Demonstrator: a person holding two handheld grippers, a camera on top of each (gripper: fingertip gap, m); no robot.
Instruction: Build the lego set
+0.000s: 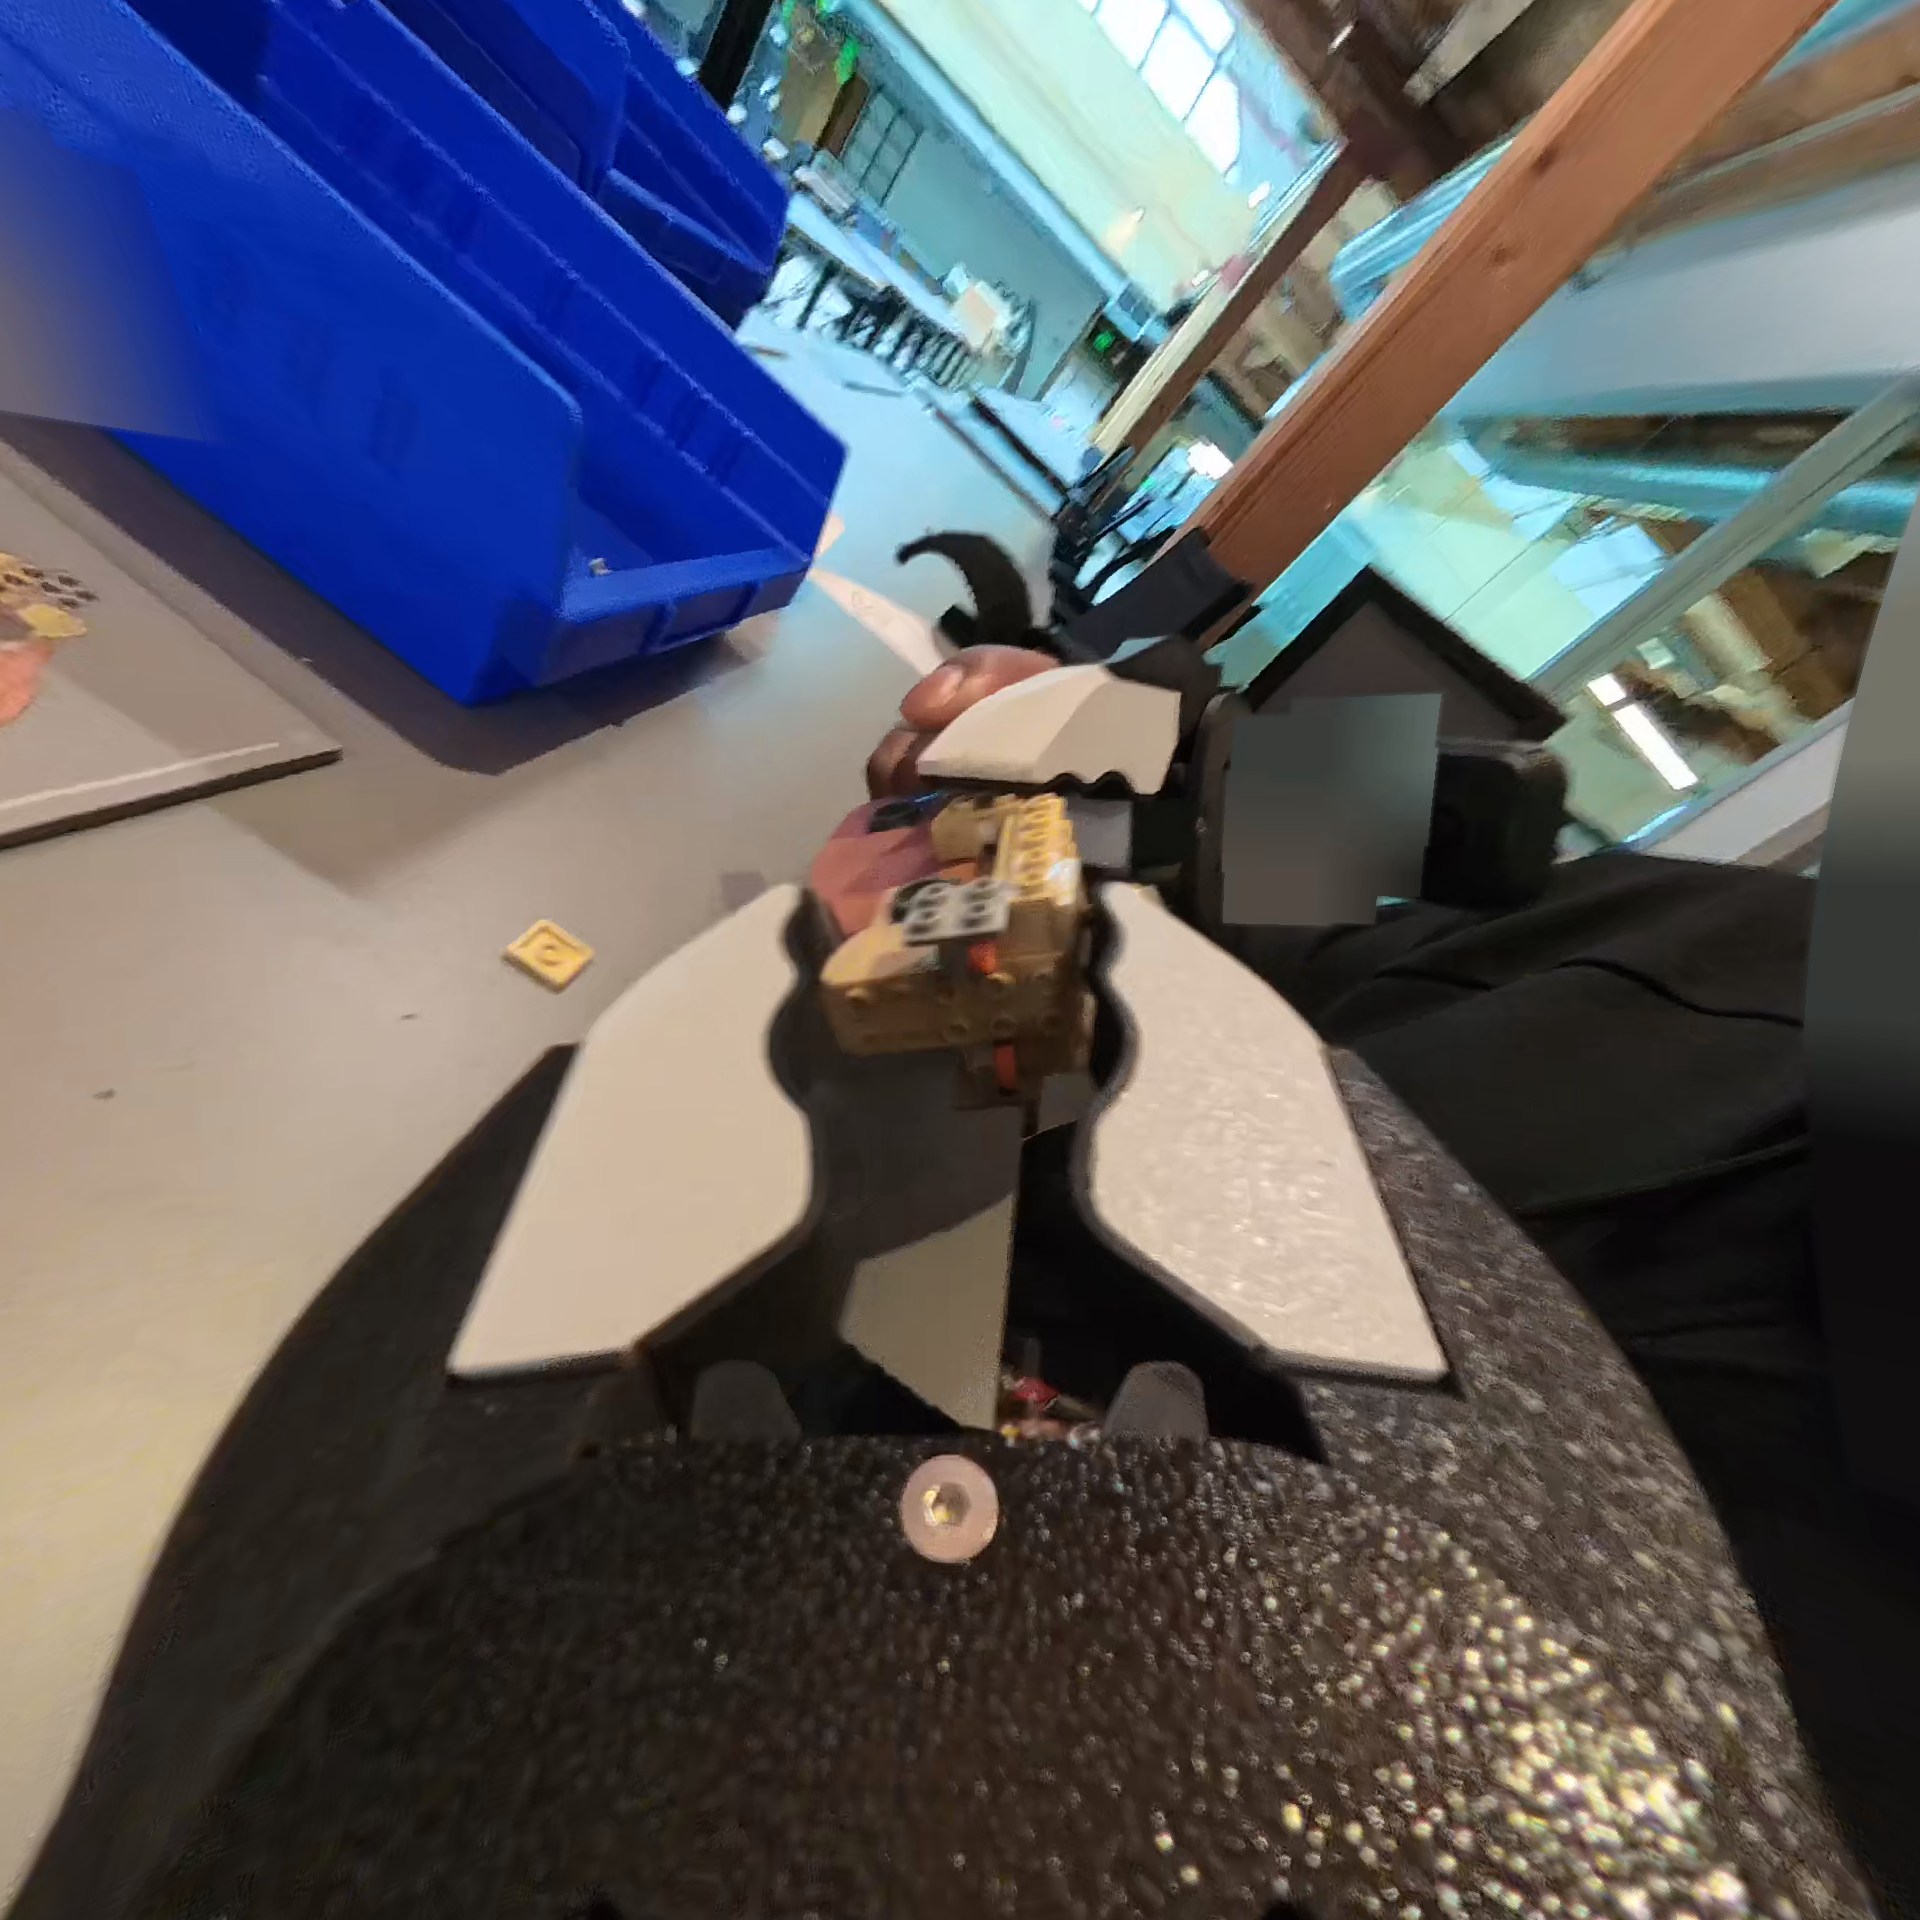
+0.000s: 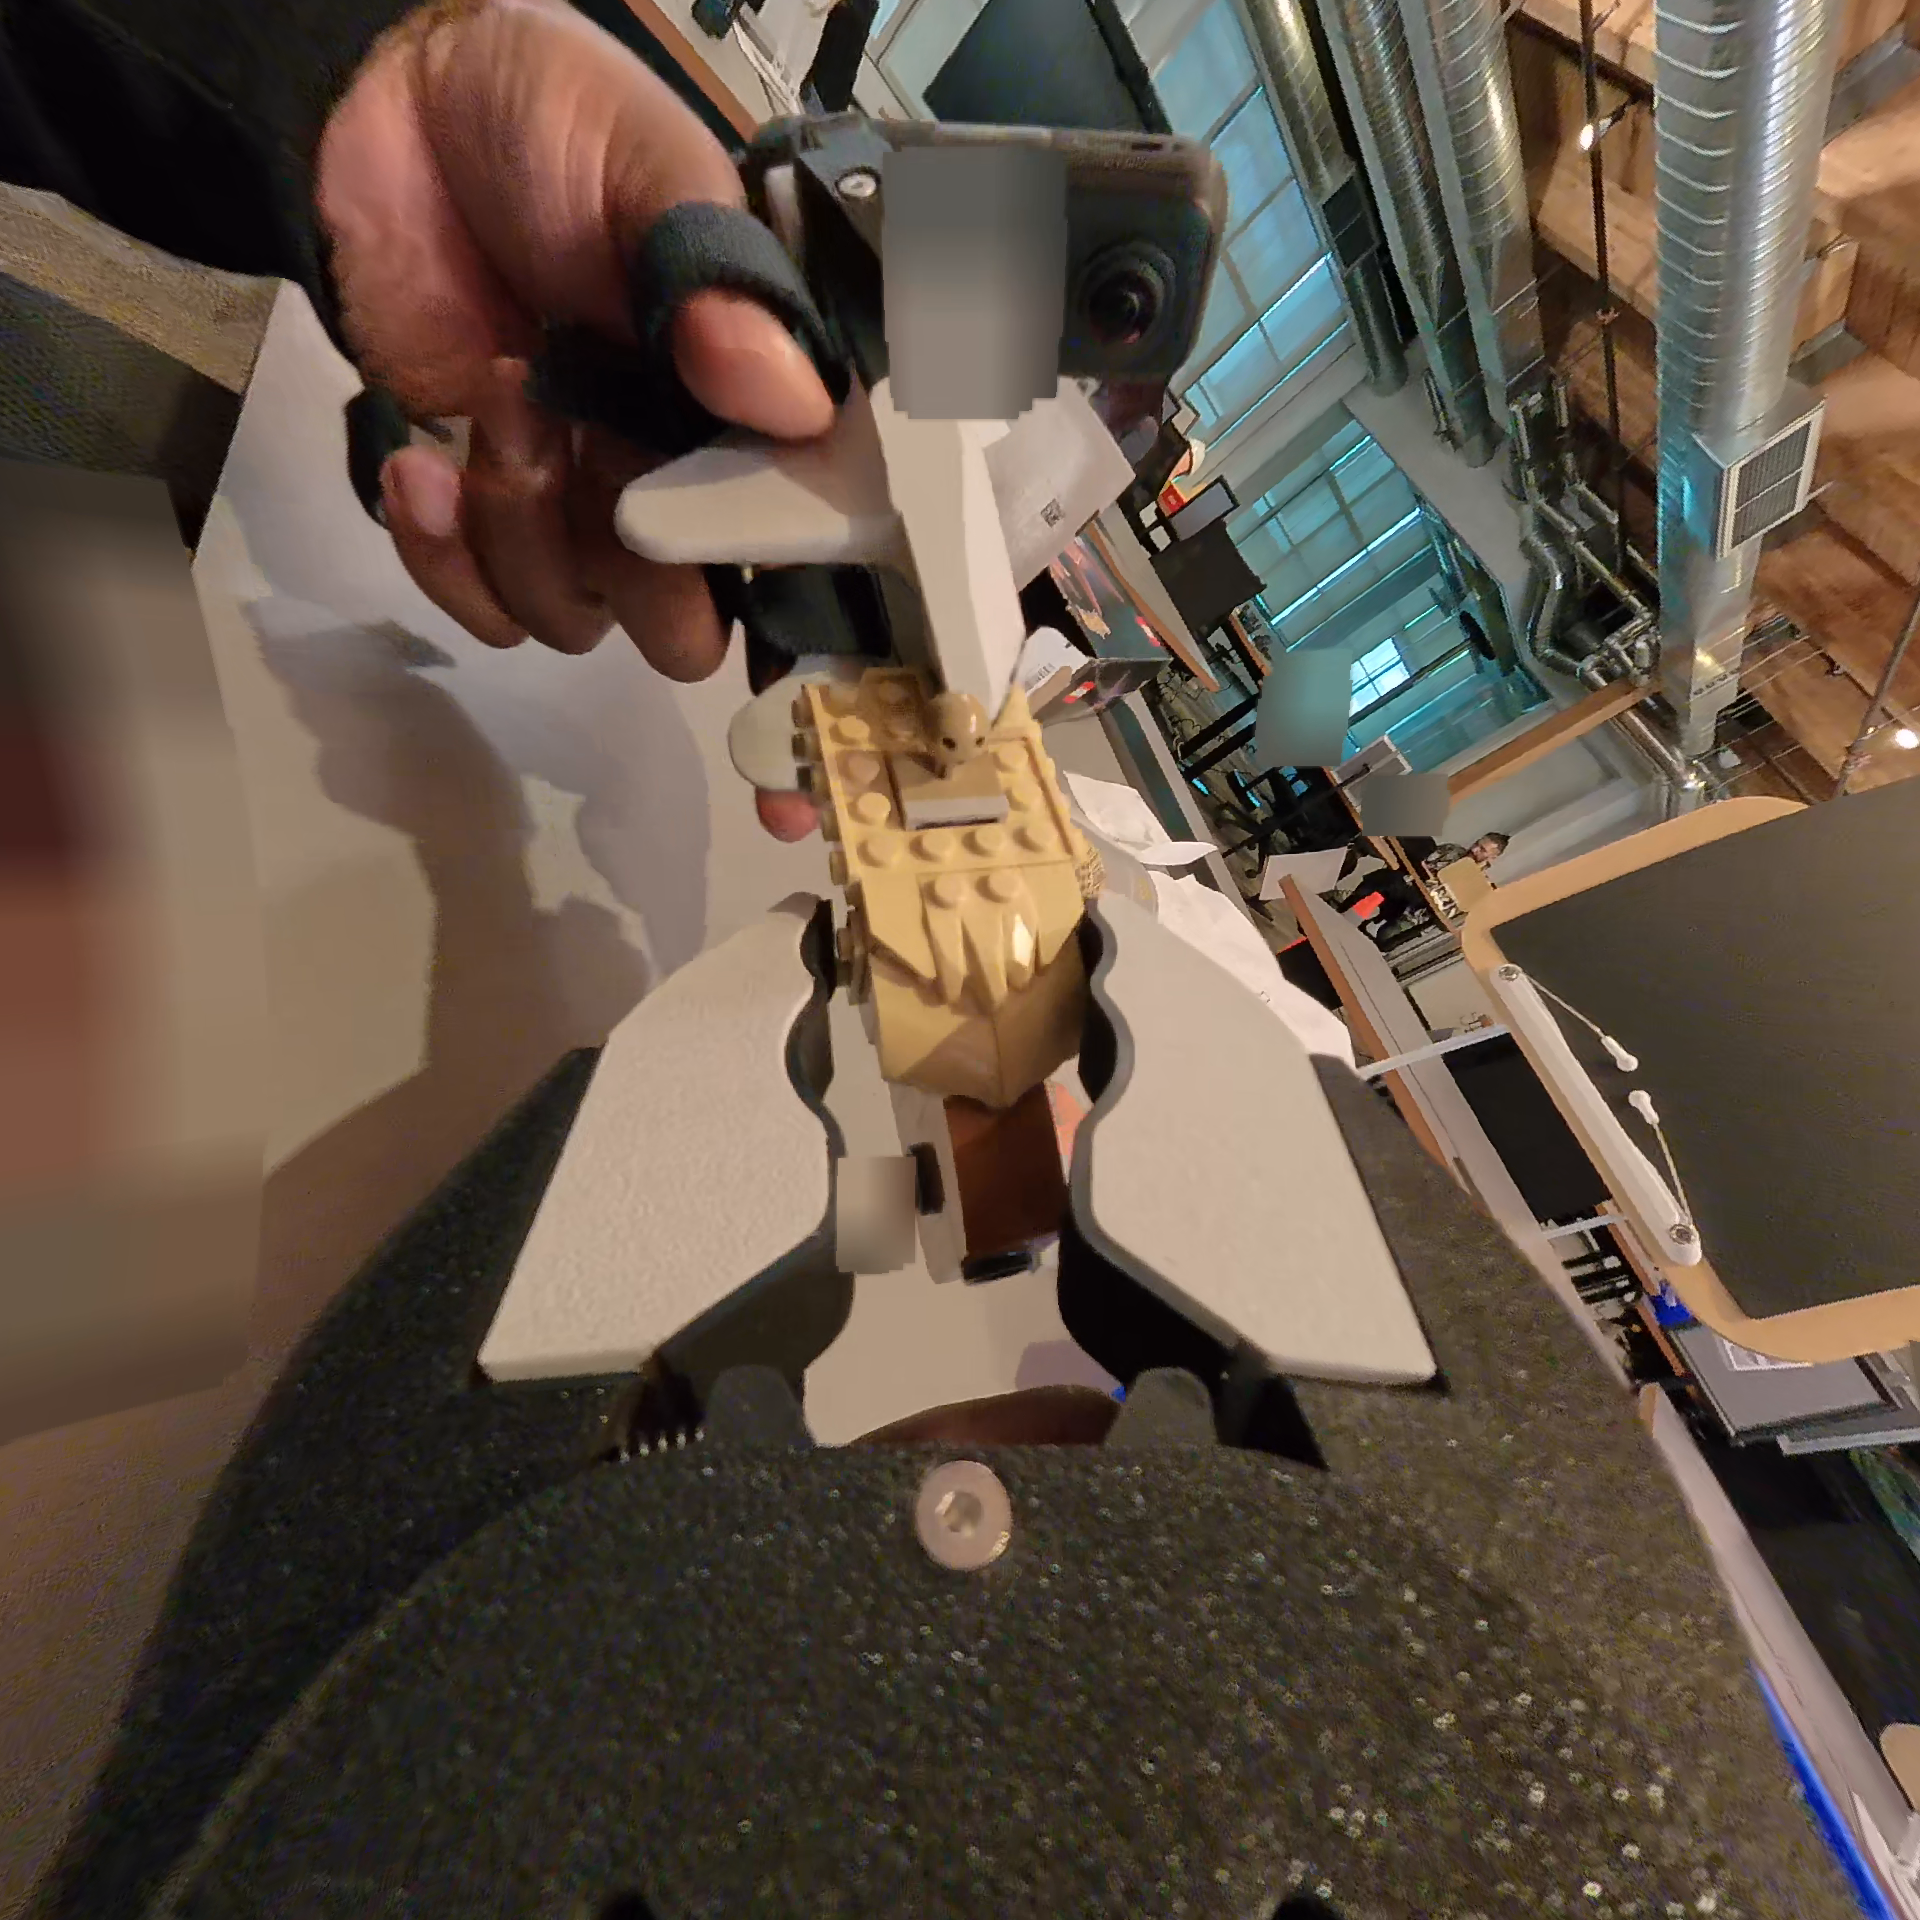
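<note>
A: Where is the lego model (image 1: 966, 956)?

B: In the air above the worktop (image 1: 260, 1091), between both tools. The left gripper (image 1: 945, 987) has its jaws narrowed onto the tan block, one finger on each side. In the right wrist view the right gripper (image 2: 956, 997) also has its jaws closed against the model (image 2: 945, 894), at the sloped end. So both appear to hold it at once.

A: What could go wrong from here?

B: Probably a pull or twist between the two grips. If the hands move apart or turn unevenly, the stacked bricks could split at a seam, and small pieces might drop to the worktop. A hard squeeze could also pop loose the little round tan piece (image 2: 954, 734) on top.

A: How many of each thing?

B: One model and two grippers. One person's hand (image 2: 540, 312) is plain in the right wrist view, wearing black finger straps. One loose tan tile (image 1: 548, 953) lies on the worktop, well apart from the model. At least two blue bins (image 1: 468, 416) stand near the far edge, and one flat board (image 1: 156, 758) lies at the left edge.
</note>
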